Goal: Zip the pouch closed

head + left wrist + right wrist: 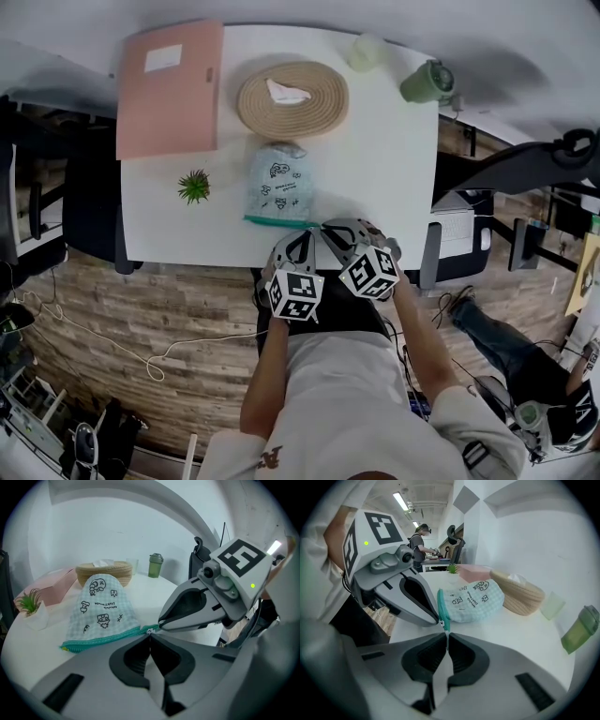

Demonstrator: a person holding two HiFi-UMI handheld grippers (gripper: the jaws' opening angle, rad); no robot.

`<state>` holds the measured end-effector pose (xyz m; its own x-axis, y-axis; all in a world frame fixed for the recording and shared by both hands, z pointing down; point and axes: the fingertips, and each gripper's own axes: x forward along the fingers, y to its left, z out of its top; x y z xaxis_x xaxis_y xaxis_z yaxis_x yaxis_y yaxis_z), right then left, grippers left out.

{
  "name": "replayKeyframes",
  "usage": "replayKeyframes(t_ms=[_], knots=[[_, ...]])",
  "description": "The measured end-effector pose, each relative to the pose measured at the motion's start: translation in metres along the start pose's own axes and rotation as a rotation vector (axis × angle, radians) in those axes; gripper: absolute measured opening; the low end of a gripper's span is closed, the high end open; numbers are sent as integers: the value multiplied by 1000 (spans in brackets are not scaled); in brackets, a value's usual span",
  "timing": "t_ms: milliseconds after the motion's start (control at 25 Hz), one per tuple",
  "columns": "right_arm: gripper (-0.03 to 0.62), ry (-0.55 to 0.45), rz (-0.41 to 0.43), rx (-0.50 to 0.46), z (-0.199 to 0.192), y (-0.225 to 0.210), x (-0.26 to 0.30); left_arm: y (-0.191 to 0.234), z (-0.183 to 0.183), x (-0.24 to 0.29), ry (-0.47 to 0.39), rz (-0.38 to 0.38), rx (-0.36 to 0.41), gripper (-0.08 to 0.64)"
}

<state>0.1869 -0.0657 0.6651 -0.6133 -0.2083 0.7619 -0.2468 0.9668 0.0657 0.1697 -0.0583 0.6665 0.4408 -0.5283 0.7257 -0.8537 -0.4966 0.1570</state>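
L tool [150, 637], R tool [444, 637] shut on pouch [278, 183] corner; mint check cloth, teal zip [103, 637].

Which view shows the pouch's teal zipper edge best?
Left gripper view: the teal zipper edge of the mint checked fabric pouch runs nearly full length, side-on. Right gripper view sees it end-on, foreshortened. Head view shows a thin strip, its right end hidden.

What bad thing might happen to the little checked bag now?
The right gripper seems to pinch only the tiny zipper pull, so it may slip out. The left gripper is shut right beside it, so the tips could bump. A hard tug might drag the pouch toward the table edge.
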Motion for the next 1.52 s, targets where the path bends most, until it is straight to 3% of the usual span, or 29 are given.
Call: replayKeyframes(t_ms=[1520], knots=[[18,22,-51,39,-6,-8,-4,59,-12,-27,-3,74,-32,-3]])
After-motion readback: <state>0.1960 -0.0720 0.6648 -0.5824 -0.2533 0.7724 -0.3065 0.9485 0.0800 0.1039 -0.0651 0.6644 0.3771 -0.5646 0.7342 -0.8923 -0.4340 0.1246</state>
